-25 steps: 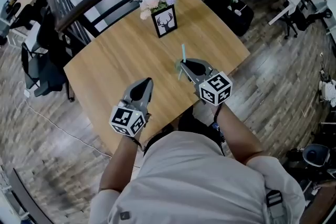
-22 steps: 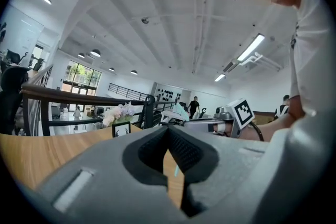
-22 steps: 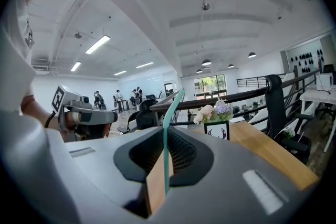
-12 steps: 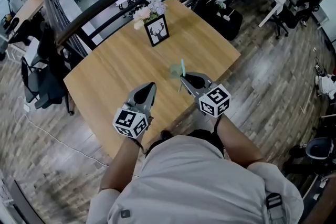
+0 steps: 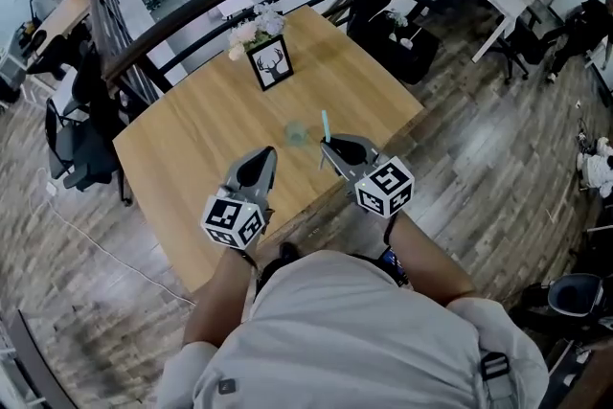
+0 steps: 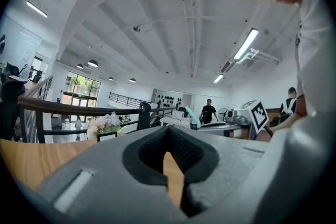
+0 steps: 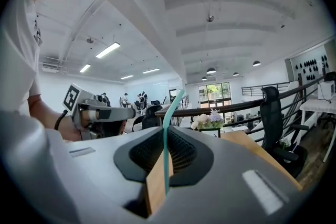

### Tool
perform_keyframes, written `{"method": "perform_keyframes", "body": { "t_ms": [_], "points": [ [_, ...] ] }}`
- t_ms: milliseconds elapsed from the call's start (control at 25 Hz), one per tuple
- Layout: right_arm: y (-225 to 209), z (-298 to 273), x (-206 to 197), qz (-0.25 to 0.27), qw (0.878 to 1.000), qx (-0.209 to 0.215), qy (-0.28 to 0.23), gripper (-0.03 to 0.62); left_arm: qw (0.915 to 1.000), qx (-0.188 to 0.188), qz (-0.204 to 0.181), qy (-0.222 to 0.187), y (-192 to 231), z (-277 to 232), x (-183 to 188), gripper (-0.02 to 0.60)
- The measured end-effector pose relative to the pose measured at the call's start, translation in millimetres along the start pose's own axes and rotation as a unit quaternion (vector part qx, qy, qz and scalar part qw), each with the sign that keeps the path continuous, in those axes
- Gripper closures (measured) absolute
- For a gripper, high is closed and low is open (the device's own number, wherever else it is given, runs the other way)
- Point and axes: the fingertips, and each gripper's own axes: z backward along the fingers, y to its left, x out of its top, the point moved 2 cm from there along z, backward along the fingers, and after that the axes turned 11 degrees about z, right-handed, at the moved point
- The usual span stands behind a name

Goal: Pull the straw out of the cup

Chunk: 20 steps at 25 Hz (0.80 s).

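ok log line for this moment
right gripper: shut on thin teal straw | straw: out of small clear cup | cup: on light wooden table | left gripper: shut, empty

The bench (image 5: 192,139) is left bare over its left half and along its near edge, where a claw can be passed freely. The middle is taken by the cup (image 5: 296,133), just ahead of the right claw (image 5: 326,147). The far corner is blocked by a framed picture (image 5: 270,63) and flowers (image 5: 251,27), and a railing (image 5: 192,10) is set close behind them.
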Motion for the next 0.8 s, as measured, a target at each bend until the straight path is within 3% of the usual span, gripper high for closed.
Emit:
{"method": "perform_keyframes", "body": {
  "t_ms": [440, 800],
  "points": [
    [-6.4, 95.9, -4.2, 0.017, 0.999, 0.025, -0.026, 0.563, 0.9995, 0.021, -0.015, -0.018, -101.0, -14.7, -29.7, 0.578],
    [7.4, 145.0, -6.5, 0.010, 0.998, 0.048, -0.042, 0.563, 0.9984, 0.045, -0.022, -0.027, -151.4, 3.7, -46.8, 0.578]
  ]
}}
